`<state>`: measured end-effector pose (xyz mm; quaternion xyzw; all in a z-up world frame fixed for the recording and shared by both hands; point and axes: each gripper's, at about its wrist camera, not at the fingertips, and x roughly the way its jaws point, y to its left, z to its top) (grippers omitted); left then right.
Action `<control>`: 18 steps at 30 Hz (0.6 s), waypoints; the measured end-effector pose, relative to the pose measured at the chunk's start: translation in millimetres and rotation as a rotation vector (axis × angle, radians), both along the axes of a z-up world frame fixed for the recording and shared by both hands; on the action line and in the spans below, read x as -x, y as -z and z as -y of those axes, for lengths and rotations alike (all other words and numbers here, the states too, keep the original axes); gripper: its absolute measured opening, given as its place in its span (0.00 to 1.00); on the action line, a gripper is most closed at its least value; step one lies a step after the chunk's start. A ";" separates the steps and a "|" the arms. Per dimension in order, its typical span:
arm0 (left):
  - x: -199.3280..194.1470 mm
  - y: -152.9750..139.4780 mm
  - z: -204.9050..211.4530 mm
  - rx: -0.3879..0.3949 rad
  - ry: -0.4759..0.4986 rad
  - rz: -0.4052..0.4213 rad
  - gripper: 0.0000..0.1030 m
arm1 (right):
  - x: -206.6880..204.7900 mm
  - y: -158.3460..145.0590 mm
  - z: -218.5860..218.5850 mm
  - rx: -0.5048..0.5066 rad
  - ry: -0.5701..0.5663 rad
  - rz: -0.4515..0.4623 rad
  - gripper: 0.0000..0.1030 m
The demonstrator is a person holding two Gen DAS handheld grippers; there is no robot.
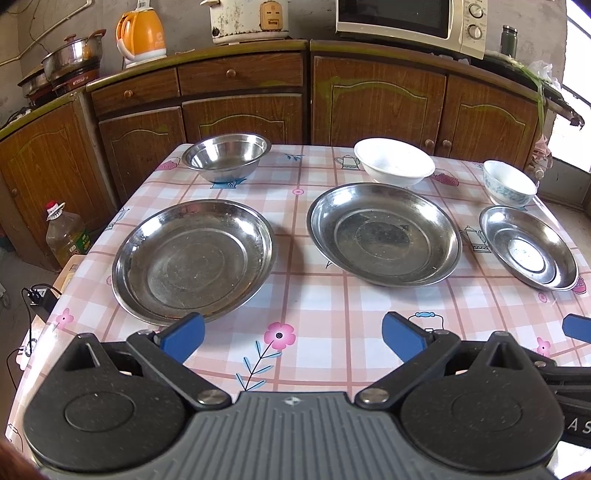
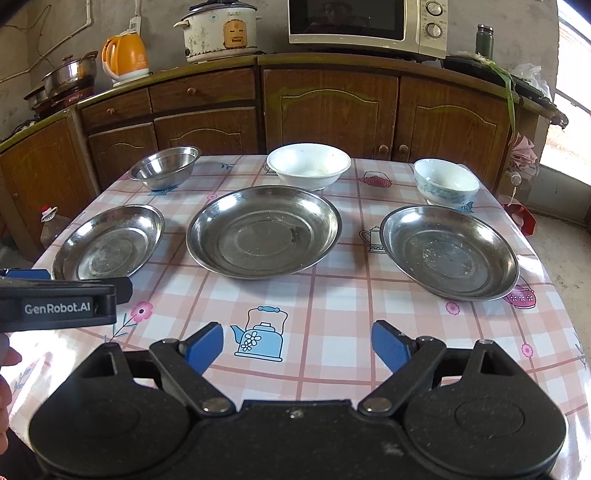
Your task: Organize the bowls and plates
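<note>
Hovering wide-open, empty: left gripper [image 1: 291, 332], right gripper [image 2: 297, 345]

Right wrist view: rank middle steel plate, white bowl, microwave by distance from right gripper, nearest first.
From the right gripper:
1. Middle steel plate, table centre, straight ahead.
2. White bowl, just behind that plate.
3. Microwave, on the counter beyond the table.

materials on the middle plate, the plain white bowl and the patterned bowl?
Middle plate: looks like stainless steel, with grey reflective sheen, dulled and speckled. White bowl: glossy and opaque, likely ceramic, possibly melamine. Patterned bowl: probably glazed ceramic, white with blue print outside.
</note>
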<state>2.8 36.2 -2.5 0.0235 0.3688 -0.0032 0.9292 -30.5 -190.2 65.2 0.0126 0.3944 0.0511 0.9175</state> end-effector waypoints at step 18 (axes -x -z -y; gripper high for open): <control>-1.6 2.3 -9.5 0.008 -0.014 -0.009 1.00 | -0.3 2.3 -11.9 0.008 -0.023 -0.009 1.00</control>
